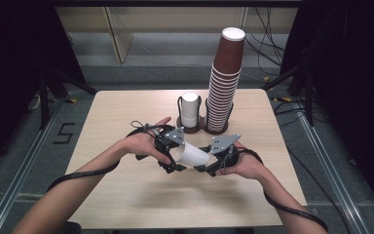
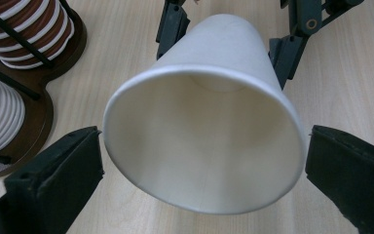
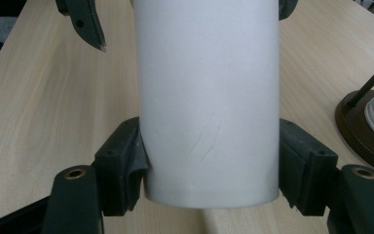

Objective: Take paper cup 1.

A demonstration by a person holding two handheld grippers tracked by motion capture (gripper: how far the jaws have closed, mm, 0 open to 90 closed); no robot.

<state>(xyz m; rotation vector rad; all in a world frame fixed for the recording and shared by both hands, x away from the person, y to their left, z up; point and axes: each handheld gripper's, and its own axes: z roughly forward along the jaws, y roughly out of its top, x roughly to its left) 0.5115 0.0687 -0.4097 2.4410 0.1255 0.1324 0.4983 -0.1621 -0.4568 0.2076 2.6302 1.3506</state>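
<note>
Black jaws of the right hand-held gripper (image 3: pixel 209 165) are closed on the narrow bottom end of a plain white paper cup (image 3: pixel 207 97), both pads pressed flat against its wall. In the high view that cup (image 1: pixel 193 155) lies on its side in the air just above the pale wood-grain bench (image 1: pixel 126 195), held between the two hands near the middle of the bench. The left hand-held gripper (image 2: pixel 202 161) stands at the cup's wide open mouth, its jaws spread to either side of the rim (image 2: pixel 126 92); the left-hand pad is right against the rim, and on the other side a thin gap shows, so the jaws are open and not pressing. Beyond the hands, towards the far edge of the bench, a dark brown two-place stand with black wire uprights (image 1: pixel 191 129) carries a short stack of white paper cups (image 1: pixel 190 108) and, just beside it, a tall stack of brown paper cups with white rims (image 1: pixel 225 78).
</note>
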